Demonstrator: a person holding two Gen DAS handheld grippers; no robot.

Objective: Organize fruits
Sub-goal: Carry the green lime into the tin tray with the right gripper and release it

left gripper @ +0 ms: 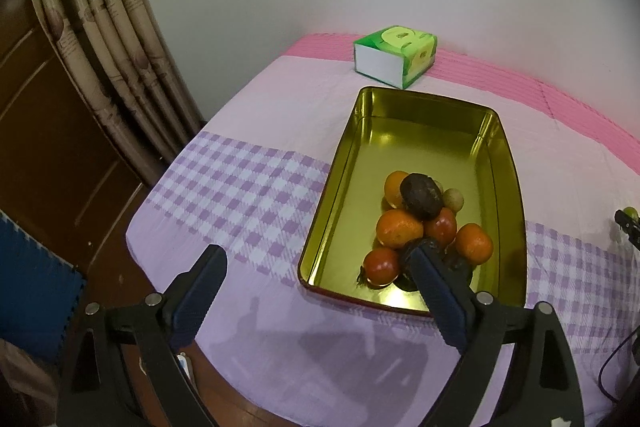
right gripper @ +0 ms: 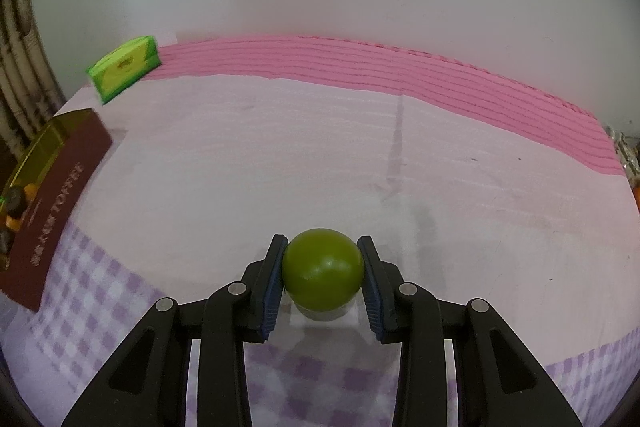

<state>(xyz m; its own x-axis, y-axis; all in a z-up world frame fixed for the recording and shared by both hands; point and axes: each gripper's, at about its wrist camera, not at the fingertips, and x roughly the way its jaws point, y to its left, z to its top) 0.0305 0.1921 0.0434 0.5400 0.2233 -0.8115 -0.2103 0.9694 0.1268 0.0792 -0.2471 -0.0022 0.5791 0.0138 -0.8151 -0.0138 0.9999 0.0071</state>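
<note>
Checked cloth, right tongs gripping green fruit

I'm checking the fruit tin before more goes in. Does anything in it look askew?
Yes: the fruit is heaped at the near end of the gold tin; a dark fruit sits perched on top, and the far half is bare.

Left wrist view: mounted behind the left gripper, angled steeply down over the table's near left corner, facing the back wall; the gold tray sits close ahead, the green tissue box near the far edge.

Right wrist view: mounted behind the right gripper, tilted down, close above the tablecloth, facing the same wall.

Shared: tray and tissue box at the right view's left margin, pink far-edge band, wall.
</note>
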